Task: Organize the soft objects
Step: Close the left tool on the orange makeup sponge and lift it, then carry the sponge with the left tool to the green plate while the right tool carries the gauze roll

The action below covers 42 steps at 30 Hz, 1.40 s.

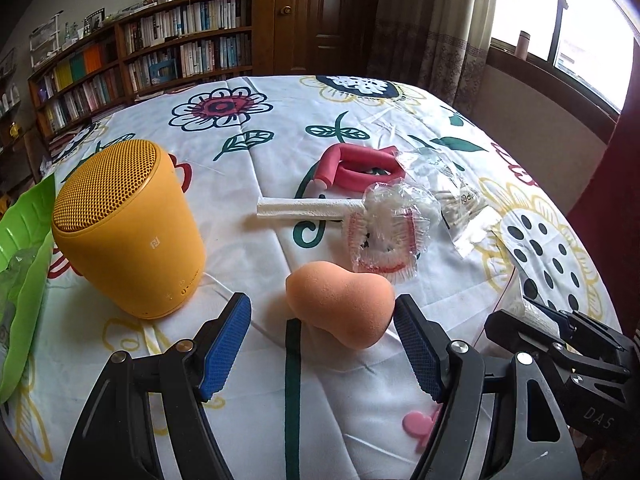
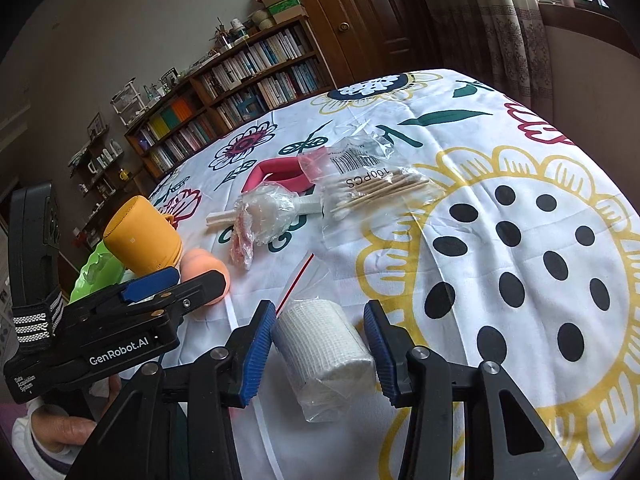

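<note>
Two grippers are in play, both parted and neither yet pinching anything. Working left to right: the crinkled bright-green plastic tray [image 1: 24, 240] sits at your far left edge, likely the drop spot for soft items, though that is a guess. Just beside it stands the mustard-yellow cylindrical mesh-topped speaker [image 1: 128, 228], upright and hard, so probably not one to sort. Your left gripper [image 1: 322, 344] straddles the peach gourd-shaped makeup sponge [image 1: 340, 304], which lies on its side on the flower-printed white tablecloth [image 1: 280, 120]; the blue pads flank it without pressing, a stance that suits a gentle squeeze. Beyond it lie a white paper-wrapped stick [image 1: 304, 210], a pink bent foam roller [image 1: 356, 168] and a clear crumpled plastic wrapper with red trim [image 1: 384, 232], touching one another in a loose heap. Next comes the clear bag of wooden cotton swabs [image 2: 380, 188]. Your right gripper [image 2: 320, 344] brackets the white gauze bandage roll in a clear zip bag [image 2: 324, 344], fingers either side with small gaps, placed across the roll's width so closing should seat it squarely.
</note>
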Each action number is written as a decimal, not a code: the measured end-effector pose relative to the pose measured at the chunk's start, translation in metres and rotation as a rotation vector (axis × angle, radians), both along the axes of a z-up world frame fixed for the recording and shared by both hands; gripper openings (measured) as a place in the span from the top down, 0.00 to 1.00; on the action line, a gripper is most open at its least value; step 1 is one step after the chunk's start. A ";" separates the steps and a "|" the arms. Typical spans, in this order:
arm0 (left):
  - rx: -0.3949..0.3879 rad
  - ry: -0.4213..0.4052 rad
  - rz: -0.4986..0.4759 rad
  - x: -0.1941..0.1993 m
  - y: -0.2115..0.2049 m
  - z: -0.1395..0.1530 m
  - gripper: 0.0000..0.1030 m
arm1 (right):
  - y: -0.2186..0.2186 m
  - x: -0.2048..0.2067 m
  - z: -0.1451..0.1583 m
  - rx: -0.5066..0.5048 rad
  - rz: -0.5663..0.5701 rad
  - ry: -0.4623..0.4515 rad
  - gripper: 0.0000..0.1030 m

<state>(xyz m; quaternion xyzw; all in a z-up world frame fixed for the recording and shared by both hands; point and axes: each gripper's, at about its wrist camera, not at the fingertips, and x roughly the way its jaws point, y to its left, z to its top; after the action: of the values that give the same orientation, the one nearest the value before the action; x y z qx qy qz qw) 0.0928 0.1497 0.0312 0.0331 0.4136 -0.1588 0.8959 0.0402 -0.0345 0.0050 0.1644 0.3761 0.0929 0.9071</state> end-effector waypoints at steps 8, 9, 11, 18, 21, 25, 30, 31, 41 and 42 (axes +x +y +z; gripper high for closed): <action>-0.007 -0.008 -0.058 -0.002 -0.009 -0.007 0.48 | 0.000 0.000 0.000 0.000 0.000 0.000 0.53; -0.006 -0.013 -0.060 -0.002 -0.010 -0.008 0.49 | 0.000 0.000 0.000 0.000 0.001 0.000 0.53; -0.015 -0.014 -0.060 -0.003 -0.008 -0.007 0.50 | 0.000 0.000 0.000 0.000 0.001 0.000 0.53; -0.042 -0.017 -0.063 -0.011 -0.006 -0.002 0.51 | 0.000 0.000 0.000 0.000 0.001 0.000 0.53; -0.040 -0.024 -0.071 -0.016 -0.007 0.001 0.51 | 0.000 0.000 0.000 0.000 0.001 0.000 0.53; -0.043 -0.034 -0.072 -0.023 -0.006 0.005 0.51 | 0.000 0.000 0.000 0.000 0.000 0.000 0.53; -0.050 -0.048 -0.064 -0.033 -0.002 0.011 0.51 | 0.000 0.000 -0.001 -0.002 0.000 0.000 0.53; -0.051 -0.050 -0.063 -0.034 0.000 0.012 0.51 | 0.000 0.000 -0.001 -0.002 0.000 0.000 0.53; -0.064 -0.073 -0.036 -0.049 0.016 0.023 0.51 | -0.001 -0.001 0.001 -0.011 -0.015 0.002 0.53; -0.066 -0.076 -0.032 -0.050 0.019 0.023 0.51 | -0.001 -0.001 0.001 -0.009 -0.018 0.003 0.53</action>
<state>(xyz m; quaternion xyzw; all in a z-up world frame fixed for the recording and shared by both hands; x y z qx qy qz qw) 0.0426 0.1685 0.0547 0.0162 0.3734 -0.1851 0.9089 0.0395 -0.0360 0.0059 0.1641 0.3765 0.0827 0.9080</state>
